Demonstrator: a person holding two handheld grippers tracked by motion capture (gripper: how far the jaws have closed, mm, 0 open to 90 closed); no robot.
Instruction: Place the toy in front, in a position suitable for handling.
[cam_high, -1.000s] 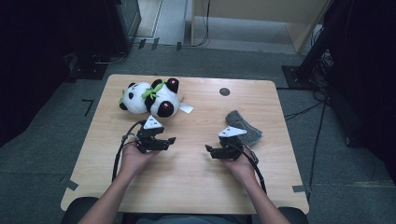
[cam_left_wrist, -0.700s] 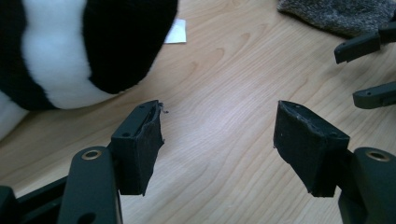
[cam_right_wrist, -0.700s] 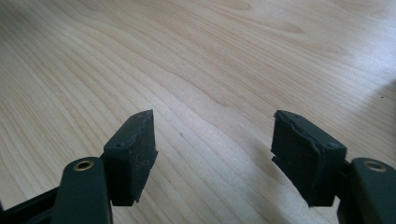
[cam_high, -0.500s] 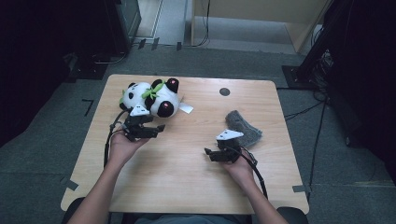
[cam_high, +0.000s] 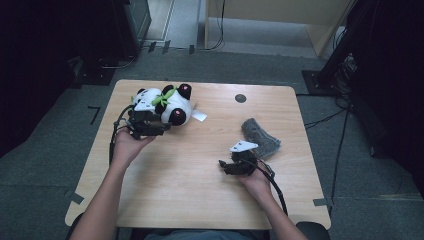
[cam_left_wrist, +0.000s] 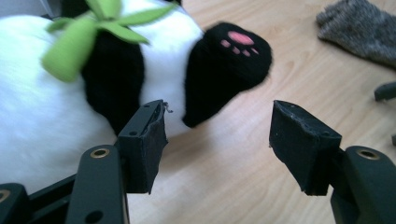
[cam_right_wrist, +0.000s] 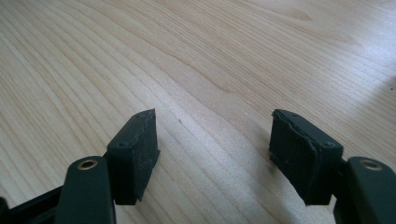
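Observation:
A black-and-white panda plush (cam_high: 167, 104) with a green bow lies at the far left of the wooden table (cam_high: 190, 200). My left gripper (cam_high: 161, 128) is at its near side, open. In the left gripper view the gripper (cam_left_wrist: 217, 135) has the panda (cam_left_wrist: 56, 93) just ahead. The black foot with the pink paw (cam_left_wrist: 233, 51) lies beyond the gap, untouched. These jaws have just been closing, with nothing pressed between them. My right gripper (cam_high: 226, 166) rests low over bare wood at the middle right, open (cam_right_wrist: 212, 140). Its jaws have also just closed a little, on nothing.
A grey knitted cloth (cam_high: 261, 137) lies just beyond the right hand, also seen far off as the grey cloth (cam_left_wrist: 359, 28). A white tag (cam_high: 198, 116) sticks out beside the panda. A small dark round spot (cam_high: 240, 98) marks the far table edge.
The left hand has moved away from the table's middle, up and to the far left, until its jaws reached the panda. The right hand has stayed in place.

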